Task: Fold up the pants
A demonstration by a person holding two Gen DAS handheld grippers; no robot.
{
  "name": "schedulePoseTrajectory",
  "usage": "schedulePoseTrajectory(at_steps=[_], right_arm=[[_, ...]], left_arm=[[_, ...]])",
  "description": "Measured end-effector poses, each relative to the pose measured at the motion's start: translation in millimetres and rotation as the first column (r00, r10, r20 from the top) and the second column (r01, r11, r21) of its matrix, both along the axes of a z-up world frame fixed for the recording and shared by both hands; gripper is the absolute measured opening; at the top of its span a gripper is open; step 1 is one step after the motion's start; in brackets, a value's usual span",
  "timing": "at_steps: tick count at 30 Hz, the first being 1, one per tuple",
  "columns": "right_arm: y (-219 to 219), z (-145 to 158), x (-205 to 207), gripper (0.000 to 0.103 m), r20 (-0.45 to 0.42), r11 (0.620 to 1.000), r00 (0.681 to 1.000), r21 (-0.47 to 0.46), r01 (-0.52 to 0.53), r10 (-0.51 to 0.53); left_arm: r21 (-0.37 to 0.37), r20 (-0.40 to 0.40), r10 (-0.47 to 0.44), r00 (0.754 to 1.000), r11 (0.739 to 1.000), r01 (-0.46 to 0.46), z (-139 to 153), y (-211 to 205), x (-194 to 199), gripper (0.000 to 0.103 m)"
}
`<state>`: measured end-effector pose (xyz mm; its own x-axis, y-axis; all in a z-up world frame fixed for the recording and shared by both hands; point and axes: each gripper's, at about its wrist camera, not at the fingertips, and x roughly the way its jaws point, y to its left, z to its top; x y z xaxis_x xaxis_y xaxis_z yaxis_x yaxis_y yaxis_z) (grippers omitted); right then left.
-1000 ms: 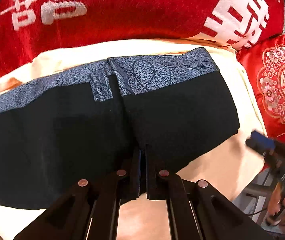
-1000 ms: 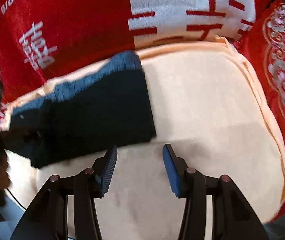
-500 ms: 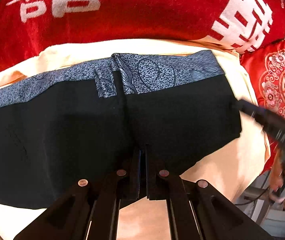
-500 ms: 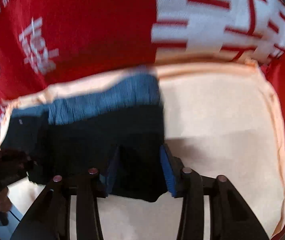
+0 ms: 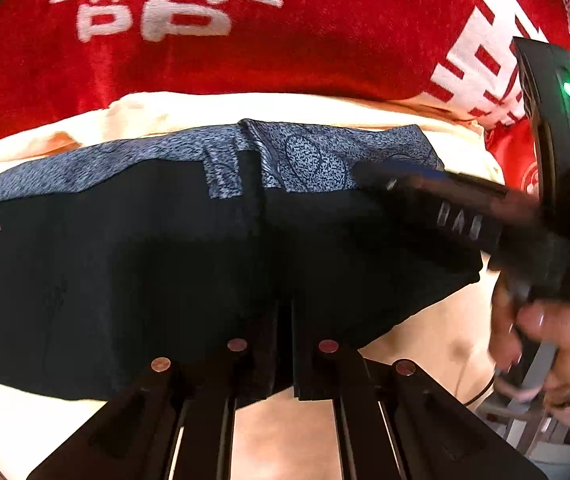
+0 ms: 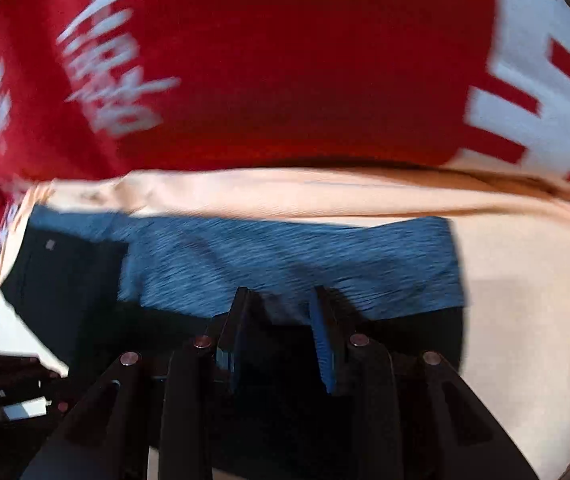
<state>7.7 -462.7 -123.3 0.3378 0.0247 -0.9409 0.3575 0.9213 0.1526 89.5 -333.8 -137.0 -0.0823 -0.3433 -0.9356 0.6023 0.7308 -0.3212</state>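
Observation:
The black pants (image 5: 125,272) with a blue-grey patterned band (image 5: 317,156) lie flat on a cream cloth (image 5: 189,108). My left gripper (image 5: 284,308) is shut on the pants' near edge, at the middle. My right gripper (image 6: 281,300) is open, its blue pads either side of the black fabric just below the patterned band (image 6: 285,256). The right gripper also shows in the left wrist view (image 5: 369,170), reaching in over the pants from the right. The right wrist view is blurred by motion.
A red blanket with white characters (image 5: 285,32) rises behind the cream cloth. A red embroidered cushion (image 5: 525,164) sits at the right. The person's hand (image 5: 541,336) holds the right gripper's handle. Bare cream cloth (image 6: 525,320) lies right of the pants.
My right gripper has moved left and forward, from the bare cloth onto the pants, up to the patterned band. It stays open. My left gripper keeps its hold and has barely moved.

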Motion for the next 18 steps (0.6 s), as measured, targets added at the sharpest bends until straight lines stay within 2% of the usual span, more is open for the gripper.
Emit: schedulePoseTrajectory(at_steps=[2, 6, 8, 12, 18], right_arm=[[15, 0, 0, 0.033, -0.006, 0.999, 0.999, 0.034, -0.037, 0.037], [34, 0, -15, 0.033, -0.01, 0.989, 1.0, 0.143, -0.024, 0.026], [43, 4, -26, 0.038, 0.003, 0.987, 1.0, 0.156, -0.029, 0.029], [60, 8, -35, 0.04, -0.004, 0.993, 0.997, 0.094, -0.074, 0.075], [76, -7, -26, 0.041, -0.085, 0.996, 0.993, -0.008, -0.086, 0.085]], left_arm=[[0.004, 0.001, 0.019, 1.0, 1.0, -0.019, 2, 6, 1, 0.005], [0.024, 0.014, 0.058, 0.998, 0.998, -0.058, 5, 21, 3, 0.005], [0.035, 0.007, 0.071, 0.997, 0.997, -0.071, 4, 31, 4, 0.005], [0.066, -0.004, 0.109, 0.994, 0.992, -0.109, -4, 52, 7, 0.005], [0.159, 0.016, 0.164, 0.986, 0.973, -0.165, -15, 75, 7, 0.005]])
